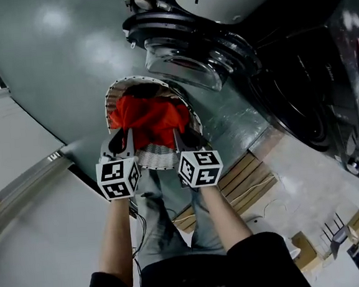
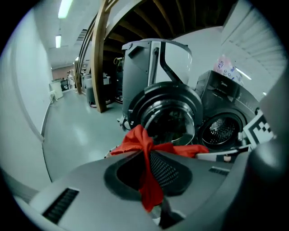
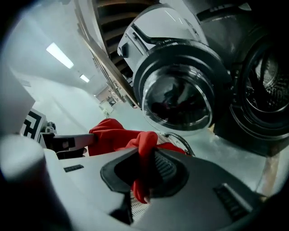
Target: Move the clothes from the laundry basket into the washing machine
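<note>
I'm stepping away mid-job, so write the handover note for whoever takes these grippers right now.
Left gripper: shut on one edge of the red garment.
Right gripper: shut on its other edge.
The garment hangs between them over the laundry basket; anything beneath it is hidden.
Washing machine stands at the head view's right, door open.
Done: garment gripped.
Left: carry it into the machine and release.

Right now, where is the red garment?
Centre of the head view, held between the left gripper and right gripper, the red garment hangs directly over the laundry basket.
</note>
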Demonstrator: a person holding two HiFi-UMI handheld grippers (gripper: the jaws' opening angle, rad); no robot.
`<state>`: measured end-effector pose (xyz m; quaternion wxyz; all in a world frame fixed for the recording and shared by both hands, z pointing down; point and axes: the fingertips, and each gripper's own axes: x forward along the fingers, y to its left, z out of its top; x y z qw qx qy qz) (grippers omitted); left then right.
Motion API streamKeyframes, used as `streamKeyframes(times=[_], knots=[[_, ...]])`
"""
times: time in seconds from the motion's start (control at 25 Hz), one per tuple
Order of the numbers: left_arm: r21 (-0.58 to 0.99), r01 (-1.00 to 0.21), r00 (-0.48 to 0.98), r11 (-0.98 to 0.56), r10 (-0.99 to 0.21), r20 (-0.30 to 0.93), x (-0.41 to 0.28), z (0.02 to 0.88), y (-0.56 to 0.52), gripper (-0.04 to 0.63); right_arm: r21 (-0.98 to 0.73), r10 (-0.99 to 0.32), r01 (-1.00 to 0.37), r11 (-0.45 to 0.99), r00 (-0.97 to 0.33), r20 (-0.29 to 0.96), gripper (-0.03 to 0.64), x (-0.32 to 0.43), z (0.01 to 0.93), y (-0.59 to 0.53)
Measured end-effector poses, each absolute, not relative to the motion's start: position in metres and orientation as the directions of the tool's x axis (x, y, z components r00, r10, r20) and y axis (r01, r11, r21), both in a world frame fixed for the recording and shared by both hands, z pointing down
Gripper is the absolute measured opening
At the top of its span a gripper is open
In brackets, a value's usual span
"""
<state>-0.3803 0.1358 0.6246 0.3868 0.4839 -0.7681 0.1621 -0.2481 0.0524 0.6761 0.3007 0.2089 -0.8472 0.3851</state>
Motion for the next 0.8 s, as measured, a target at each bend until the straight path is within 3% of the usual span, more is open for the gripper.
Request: streamKeyframes(times=[0.4,0.8], knots=[[0.099,-0.853,-0.354,0.512,-0.708,0.611,-0.379,0.454,0.132,0.057,-0.539,-0.120,-0.439,0.719,-0.842,0.526,0.048,-0.260,0.515,0.027],[0.075,-0.924,-0.306,0.375,-0.842,0.444,-0.368,0.317,0.113,0.057,-0.494,-0.286,-0.466,0.734,-0.872,0.397,0.048,-0.241,0.380,0.003]])
